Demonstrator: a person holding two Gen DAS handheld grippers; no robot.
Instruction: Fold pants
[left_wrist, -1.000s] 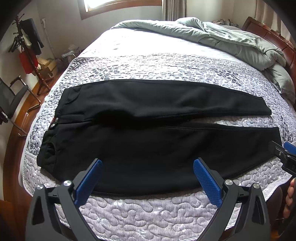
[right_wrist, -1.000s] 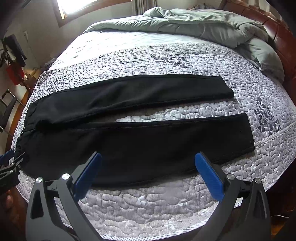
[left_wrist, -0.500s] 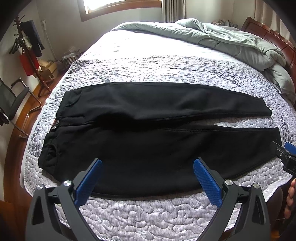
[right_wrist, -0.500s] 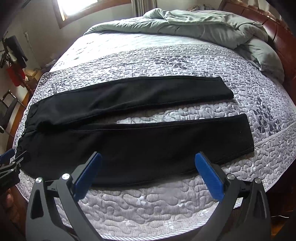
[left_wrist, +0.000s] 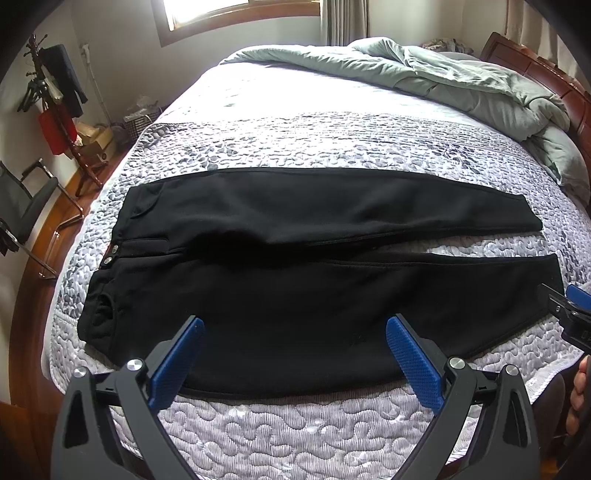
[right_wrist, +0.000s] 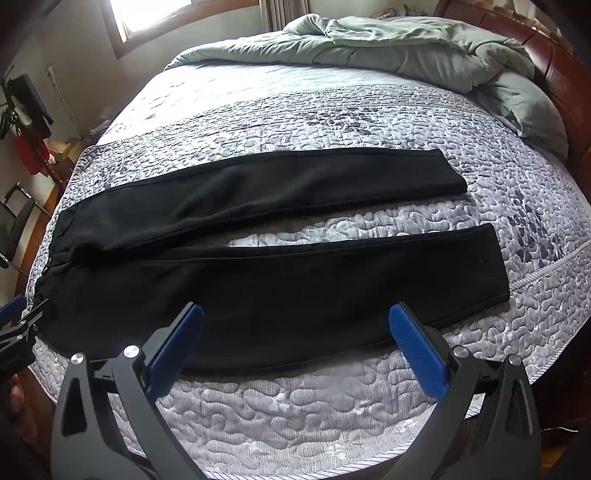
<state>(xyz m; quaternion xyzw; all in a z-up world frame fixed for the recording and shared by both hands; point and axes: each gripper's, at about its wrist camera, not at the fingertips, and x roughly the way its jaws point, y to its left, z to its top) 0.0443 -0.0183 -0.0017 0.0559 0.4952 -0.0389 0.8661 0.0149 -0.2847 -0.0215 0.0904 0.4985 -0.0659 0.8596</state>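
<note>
Blue-padded, our left gripper (left_wrist: 293, 341) and right gripper (right_wrist: 295, 328) hover with jaws wide apart over the near bed (left_wrist: 295, 435) edge. Beyond them black pants (left_wrist: 314, 266) lie flat, waist left, legs right. Farther, a green quilt (left_wrist: 443, 77).

Pants (left_wrist: 295, 295): matt black cloth. Bedspread (left_wrist: 295, 435): quilted grey cloth, slight sheen. Headboard (right_wrist: 546, 48), at 1 o'clock: glossy reddish wood. Gripper pads (left_wrist: 413, 358): textured blue plastic.

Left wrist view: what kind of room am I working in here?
Most likely a home bedroom: the black pants lie on a quilted bed with a rumpled green duvet, and a coat rack stands by the wall.
</note>
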